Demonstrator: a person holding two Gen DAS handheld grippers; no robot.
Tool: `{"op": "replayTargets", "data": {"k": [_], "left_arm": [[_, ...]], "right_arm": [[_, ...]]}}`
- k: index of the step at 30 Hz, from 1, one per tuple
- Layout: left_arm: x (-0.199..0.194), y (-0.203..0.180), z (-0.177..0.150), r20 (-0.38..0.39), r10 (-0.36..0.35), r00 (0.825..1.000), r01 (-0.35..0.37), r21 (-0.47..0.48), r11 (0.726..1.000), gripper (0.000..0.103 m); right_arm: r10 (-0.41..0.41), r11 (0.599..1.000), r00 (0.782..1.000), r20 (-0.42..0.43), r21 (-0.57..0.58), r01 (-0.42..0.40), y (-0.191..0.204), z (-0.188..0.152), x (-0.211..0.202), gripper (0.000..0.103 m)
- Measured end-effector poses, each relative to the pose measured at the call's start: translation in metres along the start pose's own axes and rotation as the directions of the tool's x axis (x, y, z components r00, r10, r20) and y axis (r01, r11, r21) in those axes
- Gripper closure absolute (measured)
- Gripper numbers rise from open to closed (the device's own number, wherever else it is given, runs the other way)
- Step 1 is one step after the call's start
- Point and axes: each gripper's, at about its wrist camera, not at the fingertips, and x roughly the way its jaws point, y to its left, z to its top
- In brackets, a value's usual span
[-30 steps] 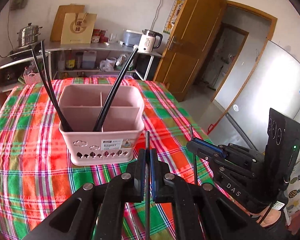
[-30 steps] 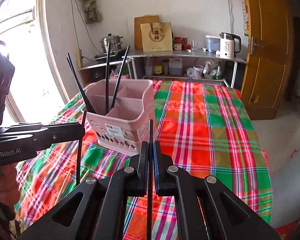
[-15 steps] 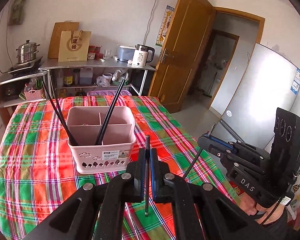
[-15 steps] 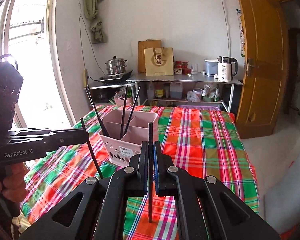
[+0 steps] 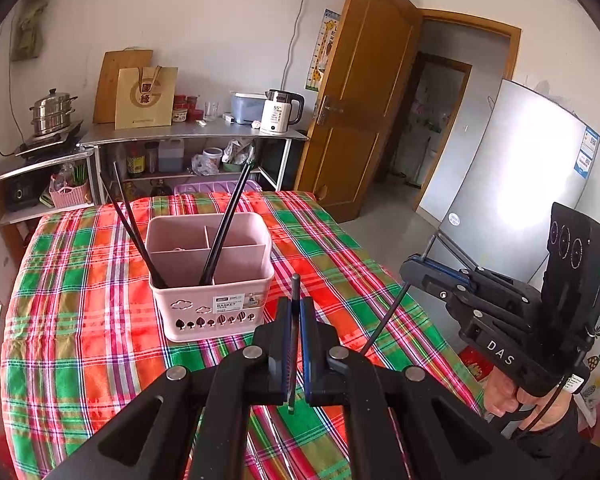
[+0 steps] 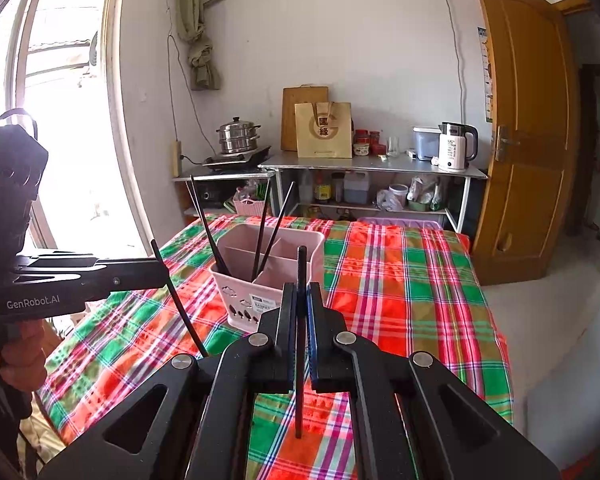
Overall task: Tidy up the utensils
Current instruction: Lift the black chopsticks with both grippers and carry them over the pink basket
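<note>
A pink divided utensil basket (image 5: 210, 304) stands on the plaid tablecloth (image 5: 80, 340), with several black chopsticks (image 5: 224, 224) leaning in it; it also shows in the right wrist view (image 6: 256, 300). My left gripper (image 5: 294, 312) is shut on a black chopstick (image 5: 293, 344), held upright above the cloth, short of the basket. My right gripper (image 6: 300, 296) is shut on another black chopstick (image 6: 299, 340). In the left wrist view the right gripper (image 5: 416, 270) is at the right, off the table edge, its chopstick (image 5: 384, 320) slanting down. In the right wrist view the left gripper (image 6: 162, 272) is at the left with its chopstick (image 6: 180, 300).
A metal shelf unit (image 5: 188, 136) behind the table carries a kettle (image 5: 280, 112), steamer pot (image 5: 52, 112) and paper bag (image 5: 146, 96). An open wooden door (image 5: 360, 92) and a grey fridge (image 5: 512, 172) are to the right. A window (image 6: 60, 120) is on the left.
Both grippers have pulled back and up from the basket, each still holding its chopstick. The basket looks smaller and farther, and the held chopsticks have tilted.
</note>
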Motion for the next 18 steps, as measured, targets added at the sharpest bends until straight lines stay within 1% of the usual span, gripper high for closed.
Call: {"op": "replayTargets", "data": {"k": [8,15,18], "left_arm": [[-0.031,0.016,0.024,0.063,0.035,0.997,-0.035,-0.006,0.999,0.099],[-0.057,0.034,0.061,0.138,0.077,0.987,-0.076,-0.014,0.997,0.099],[-0.062,0.042,0.078,0.155,0.097,0.983,-0.095,-0.02,0.995,0.099]], "right_arm": [[0.046,0.999,0.996,0.071,0.008,-0.047,0.01,0.024,-0.002,0.099],[0.09,0.995,0.989,0.12,0.022,-0.093,0.022,0.051,0.012,0.099],[0.1,0.994,0.984,0.149,0.028,-0.105,0.027,0.064,0.018,0.099]]}}
